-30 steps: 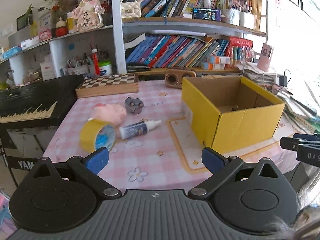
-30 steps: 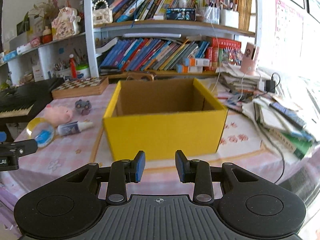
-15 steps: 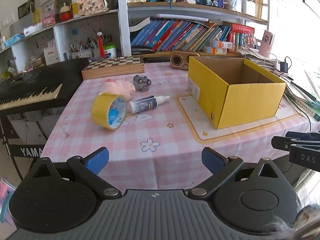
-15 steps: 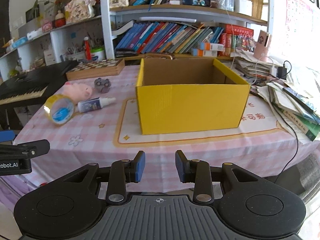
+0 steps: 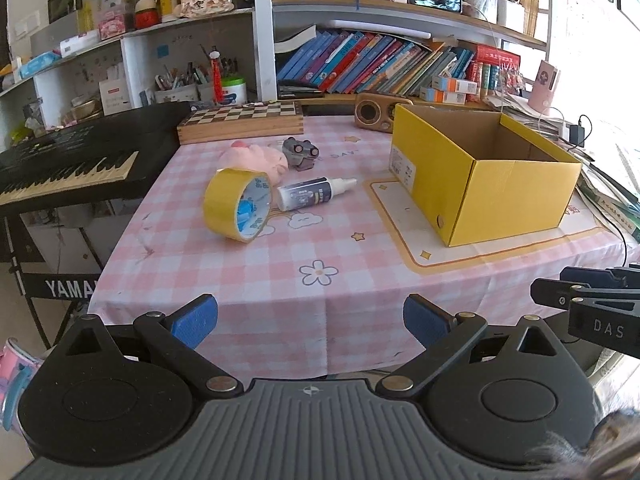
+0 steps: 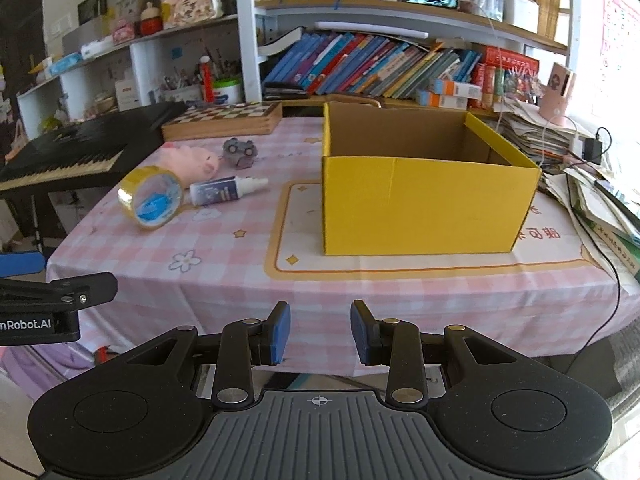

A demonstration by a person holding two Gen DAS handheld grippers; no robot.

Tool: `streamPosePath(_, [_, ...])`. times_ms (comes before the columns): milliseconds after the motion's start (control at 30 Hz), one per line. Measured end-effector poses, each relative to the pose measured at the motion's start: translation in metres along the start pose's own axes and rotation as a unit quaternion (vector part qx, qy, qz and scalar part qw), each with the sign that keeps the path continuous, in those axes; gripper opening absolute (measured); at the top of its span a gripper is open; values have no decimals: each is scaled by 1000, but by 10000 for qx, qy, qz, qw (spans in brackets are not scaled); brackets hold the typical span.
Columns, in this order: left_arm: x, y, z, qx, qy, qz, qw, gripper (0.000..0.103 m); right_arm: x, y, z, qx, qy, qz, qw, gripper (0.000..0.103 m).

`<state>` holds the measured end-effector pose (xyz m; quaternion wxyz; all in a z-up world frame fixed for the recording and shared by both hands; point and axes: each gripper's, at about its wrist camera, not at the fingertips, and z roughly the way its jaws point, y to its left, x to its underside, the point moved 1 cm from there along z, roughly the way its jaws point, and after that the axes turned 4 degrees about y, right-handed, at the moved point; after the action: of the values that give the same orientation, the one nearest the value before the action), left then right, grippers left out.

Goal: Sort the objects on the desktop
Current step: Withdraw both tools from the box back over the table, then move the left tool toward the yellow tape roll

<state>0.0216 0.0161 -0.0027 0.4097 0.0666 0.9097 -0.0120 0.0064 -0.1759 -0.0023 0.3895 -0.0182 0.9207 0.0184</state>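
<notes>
So the pink-and-white checked tablecloth [image 5: 248,264] with little flower and star prints covers the counter, and everything else sits around it. Off its left edge there's a black Yamaha electric keyboard [image 5: 68,160] on a stand. At the back edge of the cloth lies a wooden folding chessboard box [image 5: 240,118], and near that, further right, a small rounded wooden speaker [image 5: 378,116]. Behind the cloth runs a white bookshelf [image 5: 262,40] crammed with leaning colourful books [image 5: 376,68], plus pen pots [image 5: 180,84] on its left. Off the cloth's right edge, a messy stack of papers and magazines [image 6: 592,196] with a black charger cable [image 6: 600,216].
</notes>
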Motion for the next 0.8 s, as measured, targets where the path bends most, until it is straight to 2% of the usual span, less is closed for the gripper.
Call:
streamPosePath(167, [0,5,-2,-36,-29,-19,10000,100,-2,5,-1,-46,-36,-52,10000,40])
streamPosePath(667, [4,32,-10,-214,-91,-174,9996,103,-9,41,2,-360,-85,-474,9982,44])
streamPosePath(800, [7,40,-11,-254,-67,-255,9993,103,-10,52,4,-421,-59,-613,9972,52])
